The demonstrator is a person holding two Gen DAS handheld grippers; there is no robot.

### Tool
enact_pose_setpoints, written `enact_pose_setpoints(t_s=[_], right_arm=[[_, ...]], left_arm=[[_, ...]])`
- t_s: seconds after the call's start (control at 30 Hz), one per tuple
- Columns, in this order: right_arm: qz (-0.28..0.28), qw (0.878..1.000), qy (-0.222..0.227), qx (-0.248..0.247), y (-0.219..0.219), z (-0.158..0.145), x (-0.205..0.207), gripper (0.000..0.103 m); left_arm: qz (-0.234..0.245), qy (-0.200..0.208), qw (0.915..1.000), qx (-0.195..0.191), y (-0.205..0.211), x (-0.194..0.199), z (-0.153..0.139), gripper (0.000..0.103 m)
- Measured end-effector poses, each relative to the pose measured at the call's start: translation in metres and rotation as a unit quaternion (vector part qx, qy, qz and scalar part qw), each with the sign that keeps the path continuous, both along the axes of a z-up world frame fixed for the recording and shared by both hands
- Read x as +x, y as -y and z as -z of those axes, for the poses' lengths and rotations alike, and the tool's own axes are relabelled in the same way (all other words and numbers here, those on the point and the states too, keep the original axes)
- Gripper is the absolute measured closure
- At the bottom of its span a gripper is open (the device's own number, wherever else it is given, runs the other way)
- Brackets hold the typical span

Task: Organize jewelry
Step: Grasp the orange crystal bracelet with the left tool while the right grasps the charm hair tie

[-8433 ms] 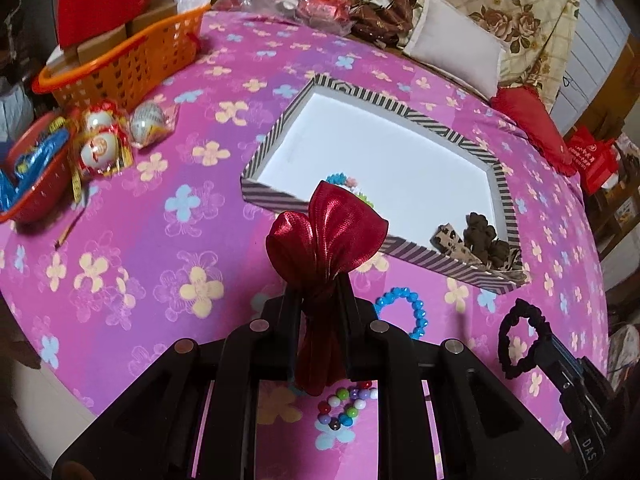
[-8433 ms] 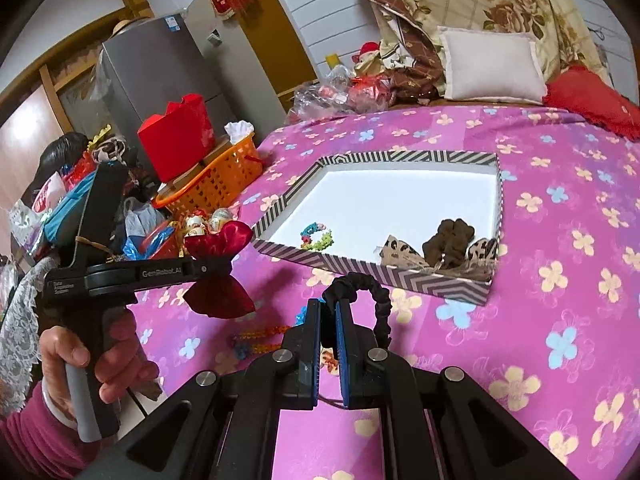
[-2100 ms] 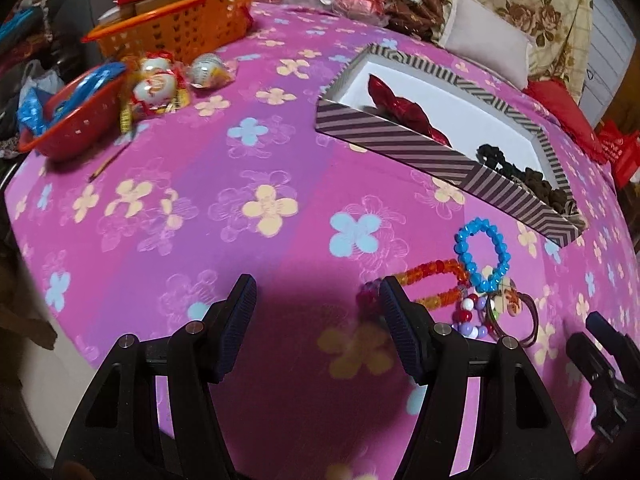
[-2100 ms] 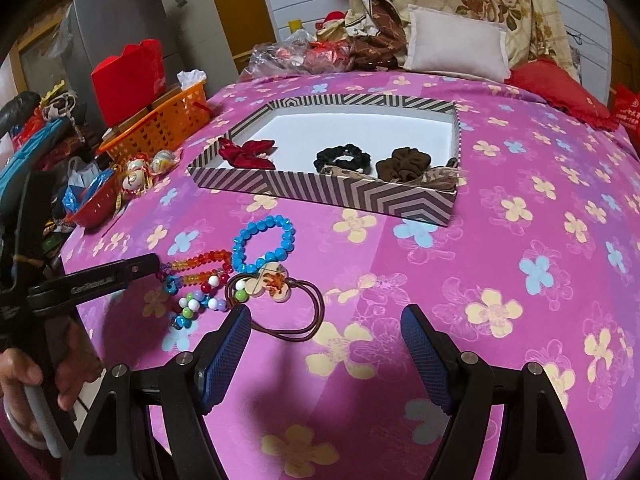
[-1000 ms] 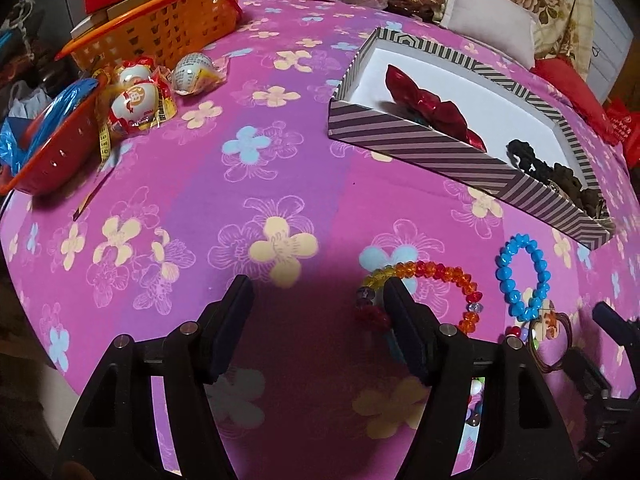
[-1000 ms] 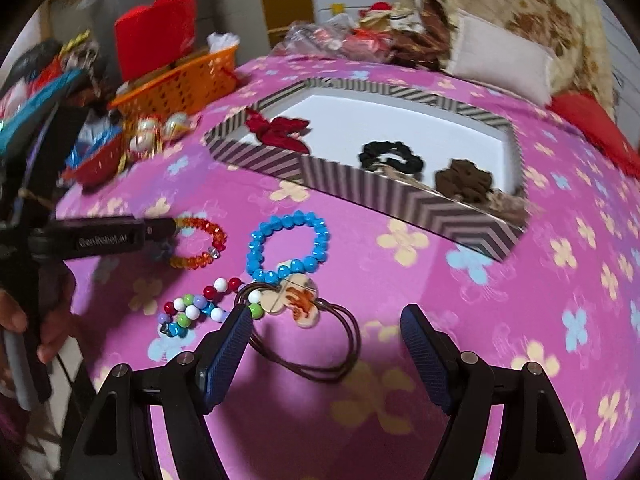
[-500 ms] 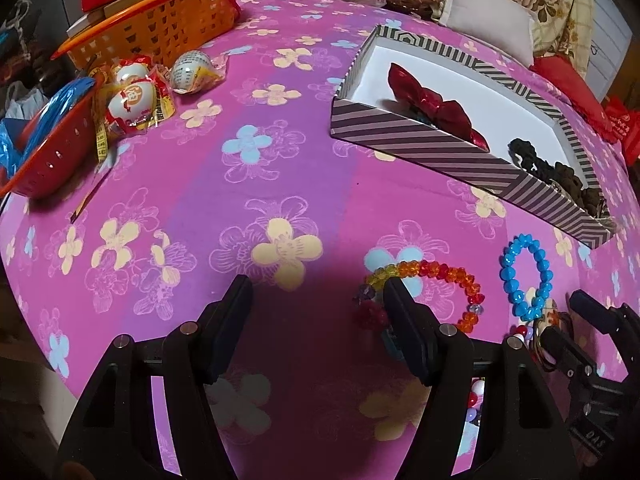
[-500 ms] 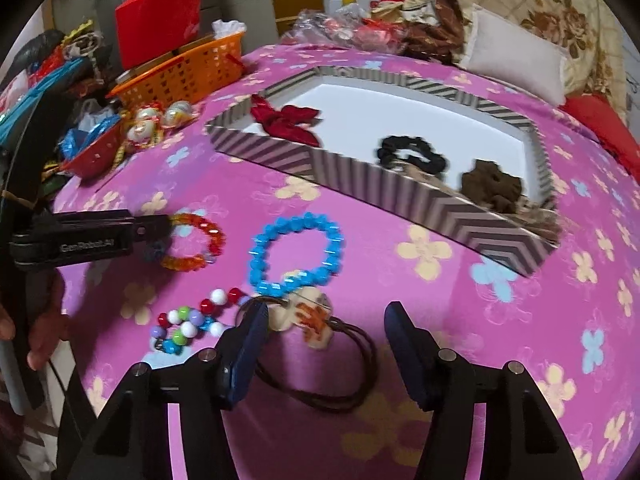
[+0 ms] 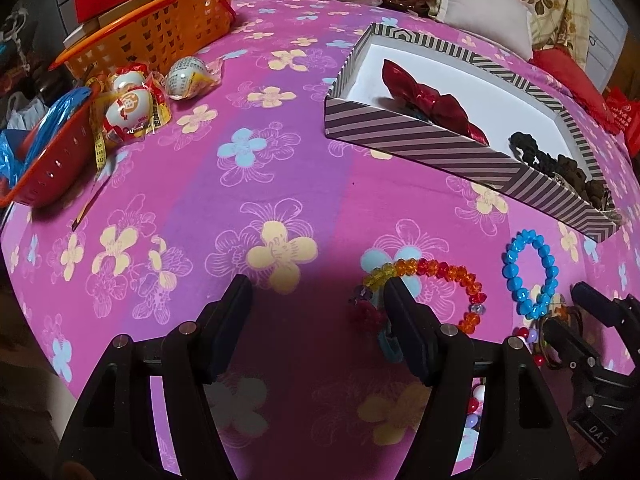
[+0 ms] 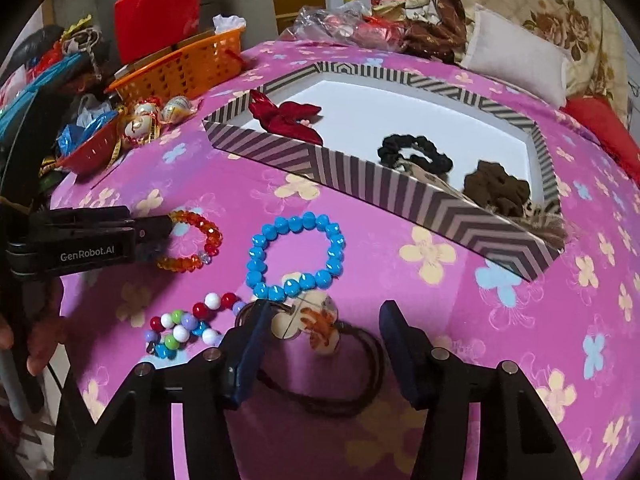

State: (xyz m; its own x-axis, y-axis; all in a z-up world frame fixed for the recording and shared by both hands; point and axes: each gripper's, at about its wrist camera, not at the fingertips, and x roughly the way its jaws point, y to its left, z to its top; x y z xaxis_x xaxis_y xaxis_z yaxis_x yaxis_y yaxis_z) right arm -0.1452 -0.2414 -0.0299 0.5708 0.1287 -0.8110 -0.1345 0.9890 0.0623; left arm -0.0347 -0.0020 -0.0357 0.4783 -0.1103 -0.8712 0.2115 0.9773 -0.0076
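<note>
A striped box point(image 9: 404, 142) point(image 10: 352, 178) holds a red bow point(image 9: 424, 98) point(image 10: 290, 116), a black scrunchie point(image 10: 416, 152) and a brown scrunchie point(image 10: 498, 190). On the pink cloth lie an orange-red bead bracelet point(image 9: 432, 276) point(image 10: 198, 240), a blue bead bracelet point(image 9: 530, 268) point(image 10: 296, 254), a multicolour bead bracelet point(image 10: 192, 328) and a brown hair tie with a flower charm point(image 10: 316, 326). My left gripper point(image 9: 318, 300) is open, its right finger on the orange bracelet's left end. My right gripper point(image 10: 320, 320) is open around the flower charm.
An orange basket point(image 9: 156, 36), a red bowl point(image 9: 44, 164) and wrapped eggs point(image 9: 132, 108) stand at the left. Pillows point(image 10: 516, 56) and bagged items point(image 10: 352, 24) lie behind the box. The table edge runs close on the left and front.
Both grippers have moved forward and down toward the loose jewelry. The right gripper now straddles the flower charm, and the left finger has reached the orange bracelet. Both stay open.
</note>
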Motion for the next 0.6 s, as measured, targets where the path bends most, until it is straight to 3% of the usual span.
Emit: enact_pose_setpoints(t_s=[0.33, 0.6], right_arm=[[0.007, 1.0, -0.003, 0.019, 0.015, -0.002, -0.012, 0.048], [-0.005, 1.0, 0.013, -0.008, 0.008, 0.002, -0.015, 0.047]], left_arm=[[0.01, 0.002, 1.0, 0.001, 0.003, -0.001, 0.001, 0.03], [0.025, 0.012, 0.9996, -0.002, 0.006, -0.002, 0.001, 0.031]])
